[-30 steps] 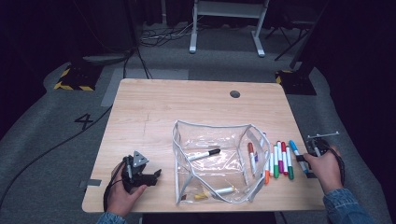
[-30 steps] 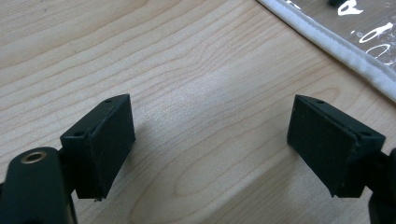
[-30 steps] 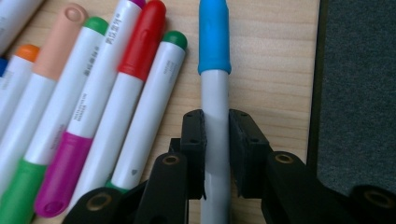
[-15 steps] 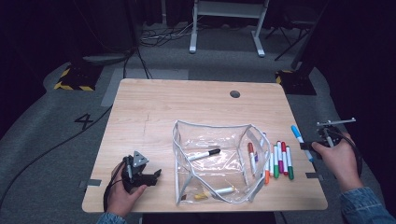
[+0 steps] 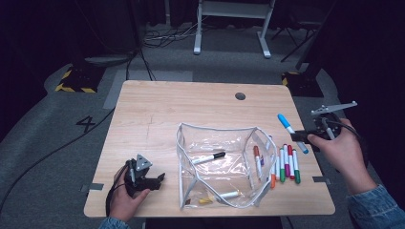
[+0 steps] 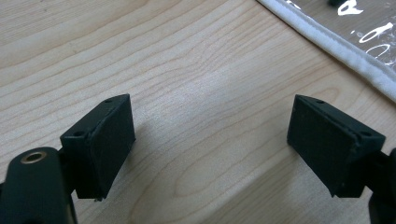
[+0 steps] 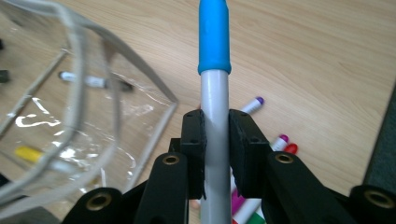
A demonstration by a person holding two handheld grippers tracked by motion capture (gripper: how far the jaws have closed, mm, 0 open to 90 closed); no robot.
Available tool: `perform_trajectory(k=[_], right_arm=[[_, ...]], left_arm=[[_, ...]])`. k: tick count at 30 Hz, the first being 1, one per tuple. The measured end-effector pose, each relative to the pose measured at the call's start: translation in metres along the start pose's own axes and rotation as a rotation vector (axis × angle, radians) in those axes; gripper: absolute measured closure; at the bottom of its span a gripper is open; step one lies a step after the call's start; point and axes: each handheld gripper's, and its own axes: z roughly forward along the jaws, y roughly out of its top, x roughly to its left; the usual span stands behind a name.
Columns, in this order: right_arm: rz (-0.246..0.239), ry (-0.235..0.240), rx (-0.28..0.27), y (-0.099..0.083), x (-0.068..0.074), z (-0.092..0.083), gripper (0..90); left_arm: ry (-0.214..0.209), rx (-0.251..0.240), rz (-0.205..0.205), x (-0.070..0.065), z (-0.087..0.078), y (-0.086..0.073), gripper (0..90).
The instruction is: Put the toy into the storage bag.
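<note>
While the right tongs (image 7: 215, 154) pinch their flat black pads tight on the smooth grey barrel of a blue-capped marker (image 7: 214, 84), that round pen hangs in the air above the right edge of the pale wood-grain counter (image 5: 191, 105), beside a floppy clear plastic pouch (image 5: 224, 167) with a white fabric rim. Resting at the counter's near left corner, the left tongs (image 6: 212, 144) stand well apart with only bare wood between their blocky matte pads.
</note>
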Motion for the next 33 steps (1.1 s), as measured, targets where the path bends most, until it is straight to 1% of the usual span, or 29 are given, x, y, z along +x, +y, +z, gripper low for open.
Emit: perform_trajectory(k=[3,7,8,10,13,19,23,24,27,33], right_arm=[[-0.046,0.028,-0.018,0.012,0.019,-0.004,77.3],[-0.110,0.062,-0.015,0.025,0.044,-0.007,77.3],[-0.120,0.071,-0.010,0.028,0.050,-0.007,77.3],[-0.154,0.087,-0.009,0.033,0.061,-0.007,77.4],[-0.193,0.113,0.002,0.038,0.078,-0.004,77.3],[-0.266,0.160,0.042,0.048,0.107,0.009,77.3],[-0.307,0.187,0.082,0.052,0.124,0.020,77.4],[-0.317,0.194,0.088,0.053,0.128,0.023,77.3],[-0.352,0.217,0.112,0.056,0.141,0.032,77.3],[-0.408,0.247,0.158,0.057,0.161,0.051,77.3]], left_arm=[[0.002,0.002,0.003,0.000,0.000,0.000,15.3],[0.000,0.002,0.000,0.000,0.000,0.000,15.3],[0.000,0.003,0.001,0.000,0.000,0.000,15.3],[0.001,0.002,0.000,0.000,0.000,0.000,15.3],[0.001,0.001,0.004,0.000,0.000,0.000,15.3],[0.000,0.001,0.000,0.000,0.000,0.000,15.3],[0.000,0.001,0.001,0.000,0.000,0.000,15.3],[0.000,-0.001,-0.004,0.000,0.000,0.000,15.3],[0.000,0.001,0.002,0.000,0.000,0.000,15.3],[0.000,0.001,0.001,0.000,0.000,0.000,15.3]])
